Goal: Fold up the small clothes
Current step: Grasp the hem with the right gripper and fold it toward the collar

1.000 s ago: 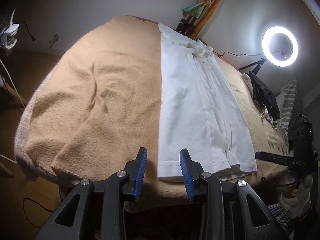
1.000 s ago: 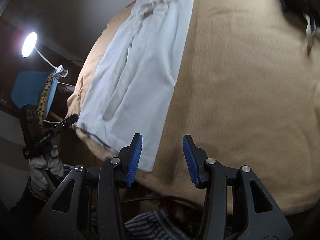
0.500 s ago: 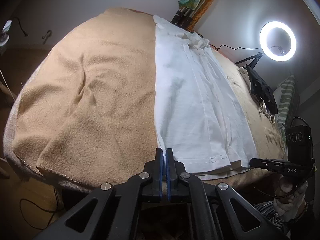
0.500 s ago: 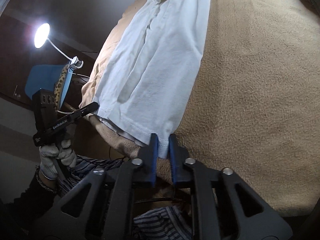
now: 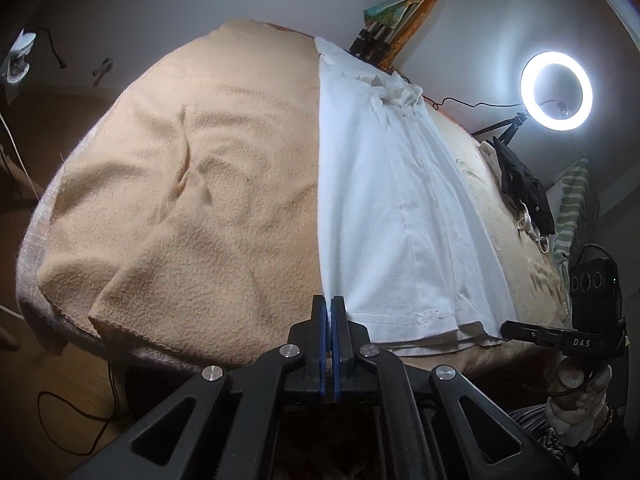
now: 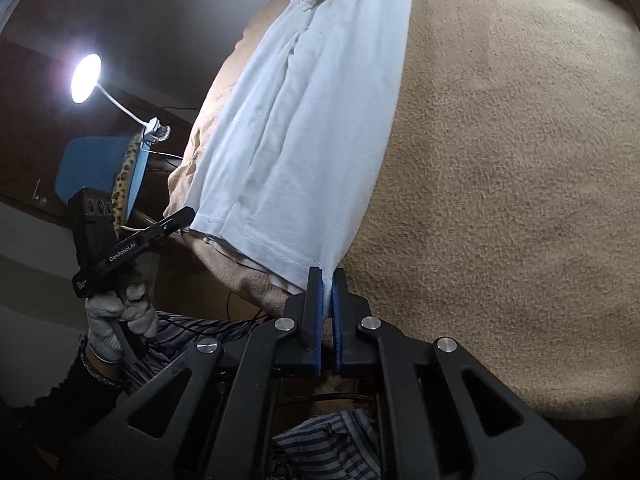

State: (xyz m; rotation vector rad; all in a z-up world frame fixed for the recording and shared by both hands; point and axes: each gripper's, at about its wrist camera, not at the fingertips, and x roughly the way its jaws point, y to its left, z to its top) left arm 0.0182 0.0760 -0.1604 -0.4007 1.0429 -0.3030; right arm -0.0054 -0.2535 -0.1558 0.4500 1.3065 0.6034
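Note:
A white shirt (image 5: 392,208), folded lengthwise into a long strip, lies on a tan blanket (image 5: 208,200) that covers the table. My left gripper (image 5: 330,312) is shut on the near left corner of its hem. My right gripper (image 6: 326,284) is shut on the near right corner of the shirt (image 6: 304,132), where white cloth shows between the blue pads. Each gripper also shows in the other's view: the right one at the hem's far corner (image 5: 516,328), the left one at the hem's left corner (image 6: 180,218). The hem sits at the table's near edge.
A ring light (image 5: 557,90) stands at the back right, a black garment (image 5: 520,184) lies beside it on the blanket. A desk lamp (image 6: 86,78) and a blue chair (image 6: 92,164) are off the left side. Bare blanket (image 6: 500,184) spreads right of the shirt.
Both grippers were open a second ago; they moved in to the hem and closed on its two near corners. Since half a second ago they hold, with the cloth drawn slightly taut.

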